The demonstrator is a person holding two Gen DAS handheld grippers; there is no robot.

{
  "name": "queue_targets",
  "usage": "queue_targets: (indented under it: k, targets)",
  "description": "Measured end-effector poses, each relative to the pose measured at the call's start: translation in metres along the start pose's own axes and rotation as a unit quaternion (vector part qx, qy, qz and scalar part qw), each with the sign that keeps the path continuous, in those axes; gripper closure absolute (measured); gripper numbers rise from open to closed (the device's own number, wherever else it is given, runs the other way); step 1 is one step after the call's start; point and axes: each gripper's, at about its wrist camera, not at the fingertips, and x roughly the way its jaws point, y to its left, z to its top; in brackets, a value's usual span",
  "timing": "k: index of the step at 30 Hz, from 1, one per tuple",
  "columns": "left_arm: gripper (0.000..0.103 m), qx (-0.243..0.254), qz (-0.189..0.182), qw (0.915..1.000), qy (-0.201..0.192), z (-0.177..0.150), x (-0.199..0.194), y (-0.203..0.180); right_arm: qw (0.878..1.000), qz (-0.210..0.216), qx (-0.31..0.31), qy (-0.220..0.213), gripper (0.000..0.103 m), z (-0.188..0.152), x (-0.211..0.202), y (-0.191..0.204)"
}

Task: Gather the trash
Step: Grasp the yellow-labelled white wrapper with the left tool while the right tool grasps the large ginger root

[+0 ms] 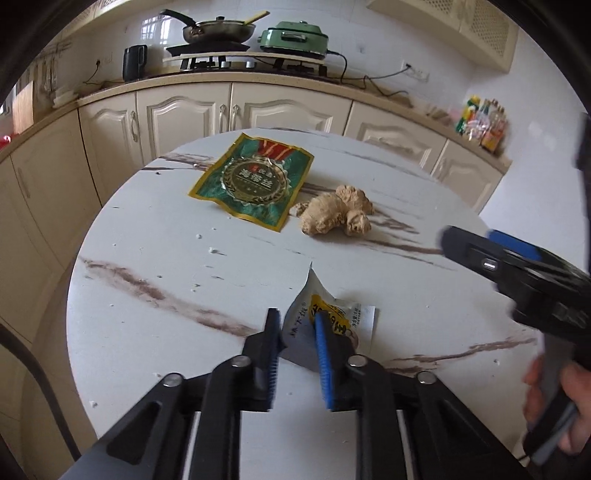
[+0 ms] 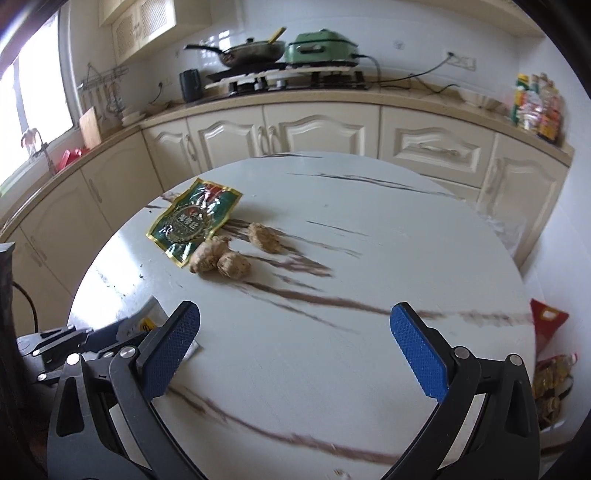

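My left gripper (image 1: 295,325) is shut on a small white and yellow wrapper (image 1: 328,314) at the near edge of the round marble table (image 1: 147,236). A green and gold foil packet (image 1: 253,181) lies flat at the far left of the table. A ginger root (image 1: 336,216) lies just right of it. My right gripper (image 2: 295,332) is open and empty above the near middle of the table. In the right wrist view the foil packet (image 2: 194,219) and ginger (image 2: 221,258) lie ahead to the left, and the wrapper (image 2: 147,321) shows behind the left fingertip. The right gripper also shows in the left wrist view (image 1: 517,277).
Cream kitchen cabinets (image 1: 229,110) curve behind the table. The counter holds a pan (image 1: 218,31), a green cooker (image 1: 295,37), a black kettle (image 1: 135,61) and bottles (image 1: 484,123). A red bag (image 2: 546,321) and more bottles (image 2: 554,387) are on the floor right of the table.
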Motion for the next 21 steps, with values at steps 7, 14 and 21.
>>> queue_targets:
  k: [7,14,21]
  targets:
    - [0.099,-0.014,-0.017,0.9996,-0.020,-0.003,-0.013,0.015,0.996,0.037,-0.067,0.053,0.000,0.023,0.052,0.033]
    - [0.101,-0.037,-0.021,0.9981,-0.044,-0.002,-0.038,0.033,0.991,0.055,-0.090,0.080,0.000,0.031,0.091,0.058]
    - [0.101,-0.046,-0.030,0.9968,-0.058,-0.002,-0.059,0.040,0.987,0.047,-0.121,0.094,0.041,0.031,0.111,0.069]
